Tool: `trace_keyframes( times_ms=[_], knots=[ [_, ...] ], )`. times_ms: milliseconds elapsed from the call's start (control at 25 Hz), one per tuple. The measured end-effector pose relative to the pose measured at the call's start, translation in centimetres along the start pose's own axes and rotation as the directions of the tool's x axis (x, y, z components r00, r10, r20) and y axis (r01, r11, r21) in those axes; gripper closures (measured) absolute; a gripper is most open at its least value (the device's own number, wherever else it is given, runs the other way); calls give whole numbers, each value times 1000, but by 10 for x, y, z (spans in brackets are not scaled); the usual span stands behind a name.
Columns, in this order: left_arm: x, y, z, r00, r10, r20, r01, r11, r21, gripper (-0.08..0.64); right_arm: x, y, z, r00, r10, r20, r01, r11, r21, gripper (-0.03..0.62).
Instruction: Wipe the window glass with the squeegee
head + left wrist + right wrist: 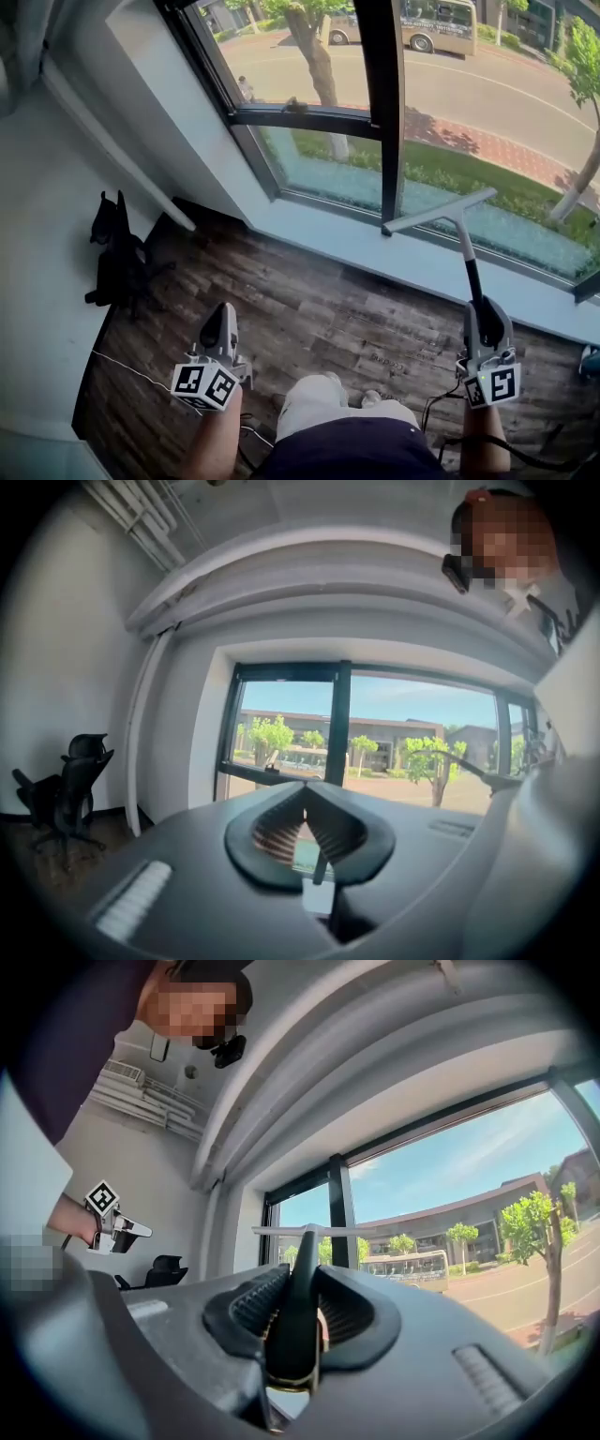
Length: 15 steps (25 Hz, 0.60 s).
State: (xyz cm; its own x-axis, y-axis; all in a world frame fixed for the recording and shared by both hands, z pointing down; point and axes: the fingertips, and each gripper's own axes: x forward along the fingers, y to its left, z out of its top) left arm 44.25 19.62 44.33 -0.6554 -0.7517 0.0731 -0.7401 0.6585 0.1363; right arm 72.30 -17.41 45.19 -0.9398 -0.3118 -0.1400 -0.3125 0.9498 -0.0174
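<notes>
The right gripper (485,323) is clenched around the handle of the squeegee (466,246). The tool reaches straight out ahead of it, with its blade crosswise at the far end, ready to meet the window glass (497,112). Whether the blade touches the glass, I cannot tell. The left gripper (221,330) is closed on nothing and held low to the side, likely because one tool does the wiping.
</notes>
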Motion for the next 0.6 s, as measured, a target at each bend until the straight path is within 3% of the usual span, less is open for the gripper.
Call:
trace_keyframes(
  times_ms=[200,440,600],
  knots=[
    [26,5,-11,999,-44,-24,44,999,31,555,16,0,-2,1000,14,-7,-14,1000,2,492],
    [72,39,-10,996,-89,-7,89,993,81,555,60,17,-3,1000,3,13,-3,1000,-2,492],
    [114,80,-7,994,-106,-8,106,993,46,555,102,22,7,999,-44,8,43,999,23,492]
  ],
)
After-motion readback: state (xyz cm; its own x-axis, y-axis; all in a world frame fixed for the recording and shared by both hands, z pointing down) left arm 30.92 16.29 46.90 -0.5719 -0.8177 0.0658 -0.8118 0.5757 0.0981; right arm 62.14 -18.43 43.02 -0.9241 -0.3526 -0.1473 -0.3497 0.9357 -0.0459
